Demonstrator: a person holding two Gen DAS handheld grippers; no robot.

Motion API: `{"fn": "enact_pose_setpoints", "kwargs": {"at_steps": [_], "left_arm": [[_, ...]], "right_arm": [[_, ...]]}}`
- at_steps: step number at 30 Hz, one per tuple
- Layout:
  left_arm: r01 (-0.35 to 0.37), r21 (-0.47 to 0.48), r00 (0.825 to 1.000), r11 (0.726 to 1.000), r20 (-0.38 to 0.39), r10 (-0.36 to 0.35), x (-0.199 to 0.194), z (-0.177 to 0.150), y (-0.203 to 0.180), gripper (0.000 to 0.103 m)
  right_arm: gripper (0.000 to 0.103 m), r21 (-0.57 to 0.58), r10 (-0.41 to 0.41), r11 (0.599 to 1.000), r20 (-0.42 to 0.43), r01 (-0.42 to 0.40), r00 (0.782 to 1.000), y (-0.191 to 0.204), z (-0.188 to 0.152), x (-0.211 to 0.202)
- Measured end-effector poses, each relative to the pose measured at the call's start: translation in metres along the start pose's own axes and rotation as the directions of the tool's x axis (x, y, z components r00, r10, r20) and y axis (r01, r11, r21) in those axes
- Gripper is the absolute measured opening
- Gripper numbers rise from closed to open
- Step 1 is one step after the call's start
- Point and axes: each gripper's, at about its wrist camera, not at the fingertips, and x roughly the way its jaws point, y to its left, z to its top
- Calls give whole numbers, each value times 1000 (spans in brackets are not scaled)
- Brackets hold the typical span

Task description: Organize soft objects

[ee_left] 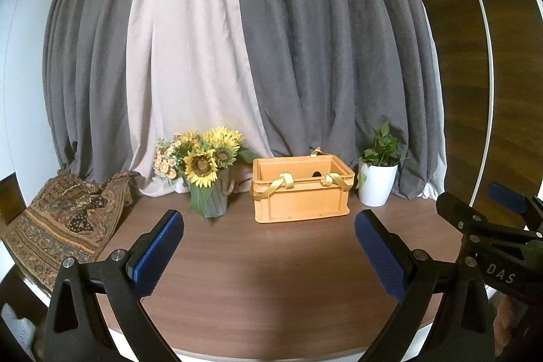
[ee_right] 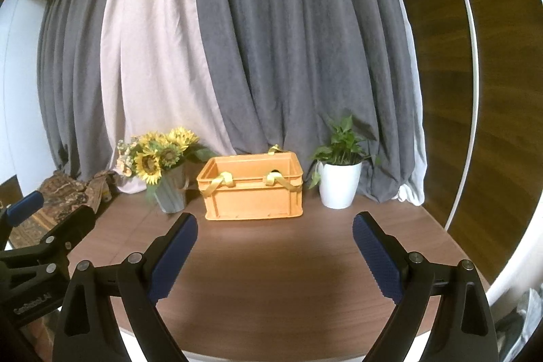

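An orange plastic crate (ee_left: pixel 300 199) (ee_right: pixel 253 197) with yellow ribbon handles stands at the back of the wooden table, its inside hidden from here. A brown patterned cloth (ee_left: pixel 64 219) (ee_right: pixel 64 192) lies crumpled at the table's far left edge. My left gripper (ee_left: pixel 269 246) is open over the table's front, well short of the crate, with nothing between its blue pads. My right gripper (ee_right: pixel 275 251) is also open and holds nothing. In each wrist view the other gripper shows at the side edge.
A vase of sunflowers (ee_left: pixel 207 178) (ee_right: pixel 163 172) stands left of the crate, and a white pot with a green plant (ee_left: pixel 378 178) (ee_right: pixel 339 178) stands right of it. Grey and pale curtains (ee_left: pixel 271 56) hang behind. The round table (ee_left: pixel 271 277) ends just below the grippers.
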Motion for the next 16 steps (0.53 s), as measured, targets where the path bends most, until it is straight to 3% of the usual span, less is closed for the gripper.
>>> {"fn": "enact_pose_setpoints", "kwargs": {"at_steps": [16], "left_arm": [[1,0,1000,1000,4,-1,-2,2,-3,103]], "right_arm": [[94,2,2,1000,5,-2,1000,-4,0,-3]]}}
